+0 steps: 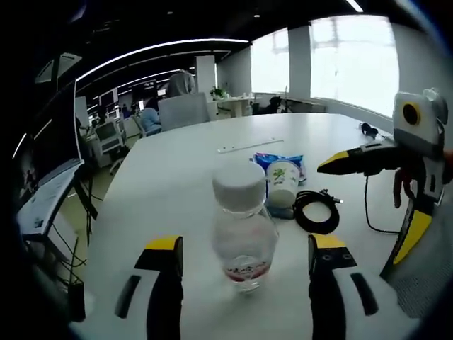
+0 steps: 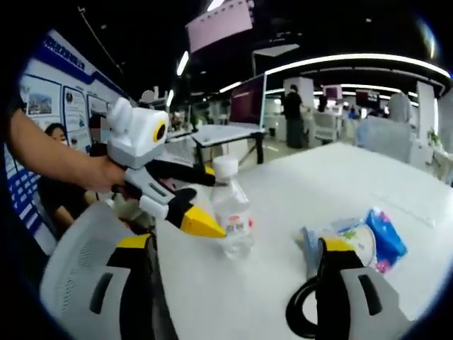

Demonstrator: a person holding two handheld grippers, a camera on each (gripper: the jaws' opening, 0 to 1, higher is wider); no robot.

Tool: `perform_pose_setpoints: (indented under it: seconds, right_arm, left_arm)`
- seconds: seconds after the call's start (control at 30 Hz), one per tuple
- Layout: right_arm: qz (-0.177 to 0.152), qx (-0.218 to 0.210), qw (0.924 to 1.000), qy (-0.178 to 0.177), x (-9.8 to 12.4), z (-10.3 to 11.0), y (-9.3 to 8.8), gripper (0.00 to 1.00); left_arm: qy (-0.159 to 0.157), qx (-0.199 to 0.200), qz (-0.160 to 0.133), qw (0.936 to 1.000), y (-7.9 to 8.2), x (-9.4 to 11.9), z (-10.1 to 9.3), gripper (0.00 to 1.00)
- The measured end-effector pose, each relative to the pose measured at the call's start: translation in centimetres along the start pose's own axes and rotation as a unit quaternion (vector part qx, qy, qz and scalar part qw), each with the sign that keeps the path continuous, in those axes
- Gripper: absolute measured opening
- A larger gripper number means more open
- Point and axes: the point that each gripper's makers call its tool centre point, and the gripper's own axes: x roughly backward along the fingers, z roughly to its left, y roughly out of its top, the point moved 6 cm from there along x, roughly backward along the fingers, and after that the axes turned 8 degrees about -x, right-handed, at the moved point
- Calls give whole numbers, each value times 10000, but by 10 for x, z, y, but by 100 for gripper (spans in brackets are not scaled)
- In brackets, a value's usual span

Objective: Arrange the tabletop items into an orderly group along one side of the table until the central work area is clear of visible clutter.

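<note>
A clear water bottle (image 1: 243,227) with a white cap stands upright on the white table (image 1: 177,177), between the wide-apart jaws of my open left gripper (image 1: 245,244); neither jaw touches it. Behind it sit a white paper cup (image 1: 283,184), a blue snack packet (image 1: 279,161) and a coiled black cable (image 1: 317,211). My right gripper (image 1: 361,216) reaches in from the right, open and holding nothing. In the right gripper view the left gripper (image 2: 211,202) straddles the bottle (image 2: 230,212), with the cup (image 2: 361,241), packet (image 2: 386,237) and cable (image 2: 301,315) near my open right gripper (image 2: 235,244).
A thin white strip (image 1: 249,146) lies farther back on the table, and a small black item (image 1: 368,129) near the far right edge. A grey mesh chair (image 2: 74,265) stands at the table's near side. A person's arm (image 2: 56,159) holds the left gripper. Desks and monitors lie beyond.
</note>
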Motion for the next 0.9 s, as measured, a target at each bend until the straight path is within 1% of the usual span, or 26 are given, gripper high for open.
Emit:
perform_pose_setpoints:
  seconds: [0.13,0.27,0.4,0.63,0.83,0.9]
  right_arm:
    - [-48,-69,10000,-48,10,-2,0,98]
    - [-102,-43,9999,-105,21,-4,-2,98]
    - [-112,-123,9997,-171,29,-8,-6,100]
    - [-173,13,9994,-306,44,-8,-9,100]
    - [-210,-27,9987,-457,61,-11,-12,100]
    - [-282,-102,9981,-547,68,-14,-13,100]
  left_arm:
    - [0,1,39,10000,-3,-2,-2,72]
    - [-29,-18,65,10000,-4,-4,-6,72]
    - [-43,12,98,9999,-5,-6,-8,72]
    - [-21,41,183,9998,-10,-11,-12,70]
    - [59,232,191,9995,-14,-13,-10,67]
    - [100,330,156,9993,-15,-14,-9,66]
